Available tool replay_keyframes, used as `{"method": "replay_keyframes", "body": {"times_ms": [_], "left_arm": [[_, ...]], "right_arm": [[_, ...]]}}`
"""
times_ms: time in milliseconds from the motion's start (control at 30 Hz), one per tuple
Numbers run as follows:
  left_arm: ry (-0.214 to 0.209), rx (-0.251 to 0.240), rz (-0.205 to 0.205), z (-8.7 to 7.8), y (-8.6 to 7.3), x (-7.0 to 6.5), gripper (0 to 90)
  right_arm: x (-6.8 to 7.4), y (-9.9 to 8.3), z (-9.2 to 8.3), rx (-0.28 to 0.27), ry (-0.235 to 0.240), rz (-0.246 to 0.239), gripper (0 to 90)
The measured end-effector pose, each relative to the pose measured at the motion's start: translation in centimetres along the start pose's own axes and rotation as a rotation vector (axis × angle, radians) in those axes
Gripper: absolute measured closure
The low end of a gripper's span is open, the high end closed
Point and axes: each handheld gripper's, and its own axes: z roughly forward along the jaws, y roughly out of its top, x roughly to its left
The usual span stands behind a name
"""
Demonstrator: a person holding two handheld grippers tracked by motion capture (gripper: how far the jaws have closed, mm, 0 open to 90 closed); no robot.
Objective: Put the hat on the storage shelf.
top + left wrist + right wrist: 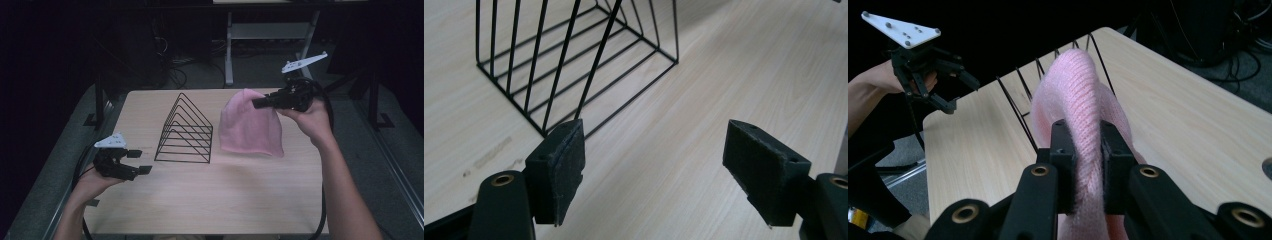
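A pink knitted hat (248,130) hangs above the table, pinched at its top by my right gripper (256,103). In the right gripper view the two black jaws press on a fold of the pink hat (1083,105), and my right gripper (1087,167) is shut on it. A black wire rack (185,131) of triangular frames stands just left of the hat. My left gripper (141,161) hovers at the table's left edge, open, with nothing between its jaws. The left gripper view has my left gripper (654,170) wide open over bare wood, the wire rack (574,55) beyond it.
The light wooden table (215,195) has open room in front and at the left. In the right gripper view the left hand and its gripper (930,70) show far off past the rack. Dark floor, cables and a white table frame (270,35) lie behind the table.
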Motion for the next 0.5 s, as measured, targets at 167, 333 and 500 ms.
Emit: {"method": "replay_keyframes", "body": {"times_ms": [167, 333, 500], "left_arm": [[-0.020, -0.005, 0.029, -0.6, 1.8, -0.2, 24.9], [-0.030, 0.005, 0.055, -1.0, 3.1, -0.4, 24.9], [-0.048, -0.003, 0.071, -1.3, 4.3, -0.6, 24.9]], "right_arm": [[1.0, 1.6, -0.1, -0.020, 0.021, -0.032, 79.8], [1.9, 3.0, 0.0, -0.031, 0.038, -0.061, 79.8], [2.9, 4.2, 0.2, -0.038, 0.059, -0.088, 79.8]]}}
